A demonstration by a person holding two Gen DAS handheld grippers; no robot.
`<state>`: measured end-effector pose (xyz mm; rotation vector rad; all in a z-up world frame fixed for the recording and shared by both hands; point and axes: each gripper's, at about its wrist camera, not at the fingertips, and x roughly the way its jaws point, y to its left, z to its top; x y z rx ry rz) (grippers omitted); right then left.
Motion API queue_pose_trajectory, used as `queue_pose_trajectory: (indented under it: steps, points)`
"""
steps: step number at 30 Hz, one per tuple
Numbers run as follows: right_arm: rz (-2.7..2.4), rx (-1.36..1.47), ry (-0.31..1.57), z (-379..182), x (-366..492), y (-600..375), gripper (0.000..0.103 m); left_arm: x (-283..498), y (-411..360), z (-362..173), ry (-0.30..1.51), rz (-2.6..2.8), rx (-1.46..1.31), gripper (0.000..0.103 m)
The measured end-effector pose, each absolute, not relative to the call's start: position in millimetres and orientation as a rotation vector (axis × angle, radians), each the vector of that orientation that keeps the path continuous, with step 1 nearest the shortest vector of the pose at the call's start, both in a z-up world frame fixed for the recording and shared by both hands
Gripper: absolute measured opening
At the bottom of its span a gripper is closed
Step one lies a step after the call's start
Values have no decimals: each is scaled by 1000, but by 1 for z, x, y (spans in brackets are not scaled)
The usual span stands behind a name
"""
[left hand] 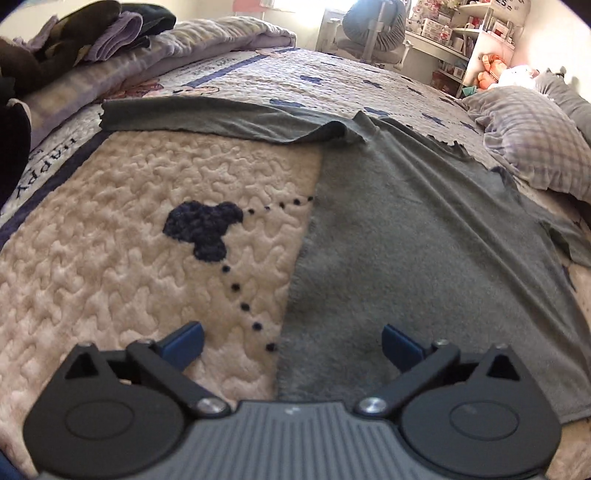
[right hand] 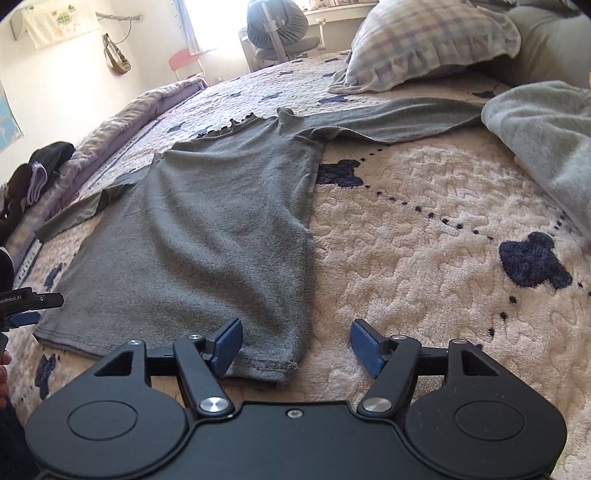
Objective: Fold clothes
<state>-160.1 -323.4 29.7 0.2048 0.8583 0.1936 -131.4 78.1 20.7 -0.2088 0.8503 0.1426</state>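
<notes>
A grey long-sleeved top [left hand: 424,236] lies flat on the cream quilted bedspread [left hand: 129,266], neck ruffle at the far end, both sleeves spread out sideways. My left gripper [left hand: 291,345] is open just above the top's left side edge near the hem, nothing between its blue pads. In the right wrist view the same top [right hand: 207,229] stretches away, one sleeve [right hand: 399,118] reaching right. My right gripper [right hand: 297,345] is open over the hem's right corner [right hand: 284,367], pads apart from the cloth. The left gripper's tip [right hand: 26,306] shows at the left edge by the other hem corner.
A checked pillow [right hand: 424,40] lies at the head of the bed. A light grey garment [right hand: 546,140] rests at the right. A rolled lilac blanket [left hand: 122,74] with dark and lilac folded clothes [left hand: 92,33] lines the bed's left side. A desk chair [left hand: 373,29] and shelves [left hand: 476,33] stand beyond.
</notes>
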Motion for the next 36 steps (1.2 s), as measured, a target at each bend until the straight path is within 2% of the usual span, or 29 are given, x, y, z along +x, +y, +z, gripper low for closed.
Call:
queue_pose_trajectory:
  steps: [4, 7, 10, 12, 13, 14, 17, 19, 20, 21, 24, 36]
  points:
    - [198, 179, 842, 28, -164, -317, 70, -140, 66, 21, 840, 68, -198, 103]
    - [209, 149, 823, 26, -167, -313, 69, -140, 61, 20, 836, 57, -197, 103]
    - [214, 120, 809, 26, -170, -308, 60, -139, 56, 21, 831, 51, -182, 102]
    - [227, 119, 804, 27, -171, -306, 47, -140, 52, 22, 826, 34, -175, 96]
    - [233, 122, 803, 27, -171, -306, 38, -142, 50, 22, 821, 25, -168, 94]
    - [240, 134, 804, 28, -170, -305, 33, -143, 48, 23, 816, 19, -157, 87]
    - [244, 149, 802, 27, -170, -305, 28, -145, 46, 24, 809, 17, -137, 74]
    - [240, 165, 801, 27, -170, -306, 23, -145, 48, 25, 803, 34, -130, 54]
    - [234, 177, 801, 27, -170, -308, 16, -145, 50, 26, 796, 39, -137, 37]
    - [228, 187, 801, 27, -169, -310, 13, -145, 53, 26, 793, 40, -150, 25]
    - [220, 204, 800, 27, -169, -313, 6, -145, 59, 28, 789, 32, -179, 9]
    - [244, 219, 727, 54, -175, -325, 4, -153, 64, 51, 767, -11, -232, 6]
